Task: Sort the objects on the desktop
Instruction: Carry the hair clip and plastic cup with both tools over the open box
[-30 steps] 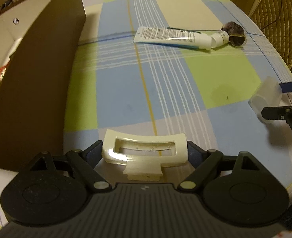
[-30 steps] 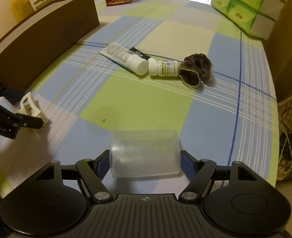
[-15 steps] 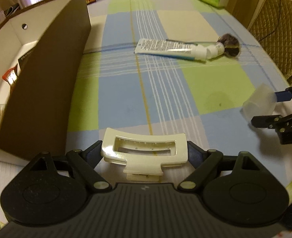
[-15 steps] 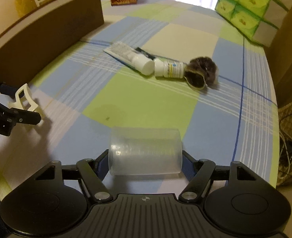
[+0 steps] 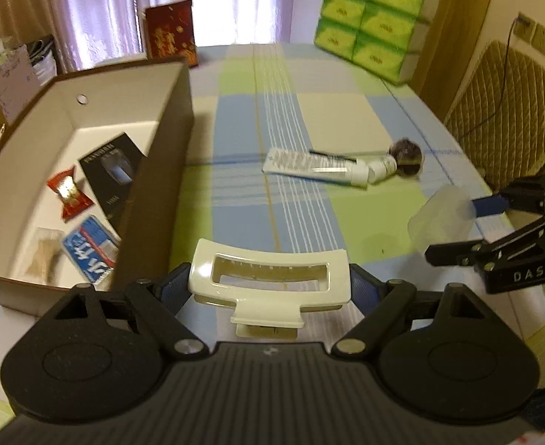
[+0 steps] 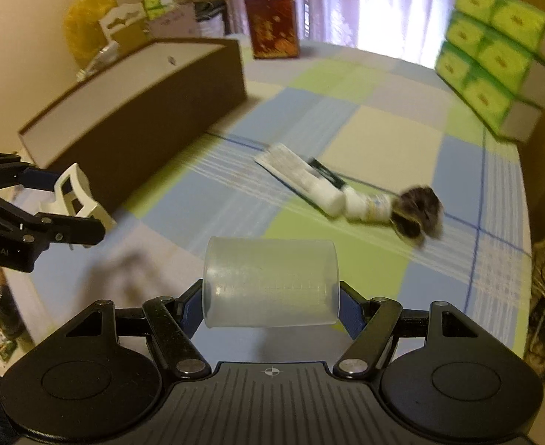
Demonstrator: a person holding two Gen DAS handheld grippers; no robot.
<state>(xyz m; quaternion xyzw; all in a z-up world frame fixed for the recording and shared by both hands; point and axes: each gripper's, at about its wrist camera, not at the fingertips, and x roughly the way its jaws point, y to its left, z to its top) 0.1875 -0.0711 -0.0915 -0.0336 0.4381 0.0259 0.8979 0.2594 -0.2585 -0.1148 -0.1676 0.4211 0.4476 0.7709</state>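
My left gripper is shut on a cream hair claw clip, held above the checked tablecloth beside the brown box. The same left gripper and clip show at the left of the right wrist view. My right gripper is shut on a clear plastic cup lying sideways between its fingers, lifted off the table; this cup and gripper appear at the right of the left wrist view. On the cloth lie a white tube, a small white bottle and a dark scrunchie.
The open brown box holds a black card, a red wrapper and a blue packet. Green tissue packs stack at the table's far right, a red carton at the far end. A wicker chair stands to the right.
Both grippers have risen and tilted up with their loads, so the box's inside and the far end of the room have come into view. Tube, bottle and scrunchie have not moved.
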